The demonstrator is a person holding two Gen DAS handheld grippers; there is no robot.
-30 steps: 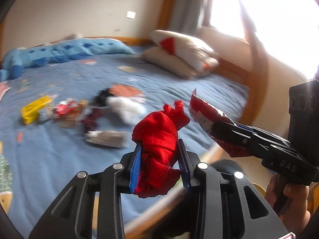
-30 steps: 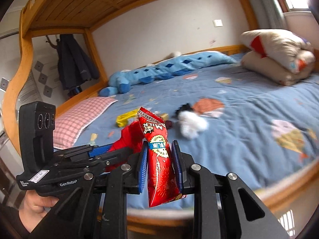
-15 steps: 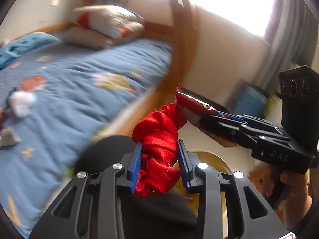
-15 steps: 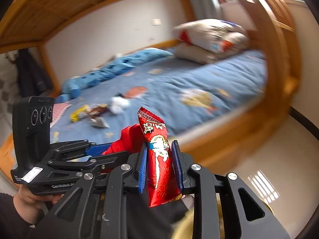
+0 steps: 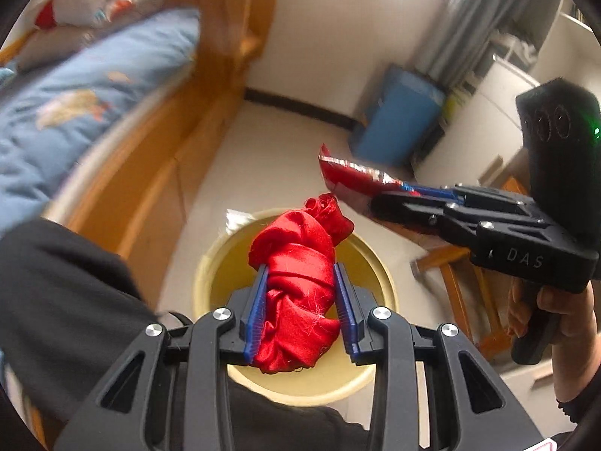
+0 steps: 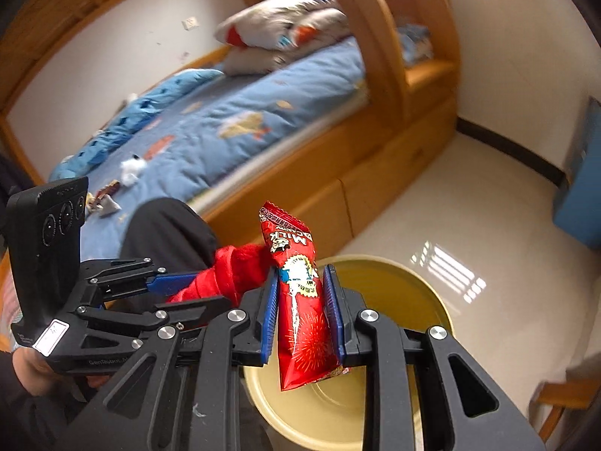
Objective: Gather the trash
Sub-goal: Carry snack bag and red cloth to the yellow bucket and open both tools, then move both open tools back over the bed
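Left gripper (image 5: 299,310), lower centre of its view: blue pads pinch a crumpled red cloth (image 5: 298,274), held over the mouth of a yellow bin (image 5: 204,274) on the pale floor; the cloth hides most of the bin's interior. Right gripper (image 6: 300,315), lower centre of its view: fingers clamp an upright red snack packet (image 6: 300,300) above the same bin; the packet's print is too small to read fully. Bed (image 6: 233,120), upper left: scattered litter (image 6: 129,169) on the blue cover, blurred and hard to identify. A dark sleeve (image 5: 64,300) at lower left masks the bin's near rim
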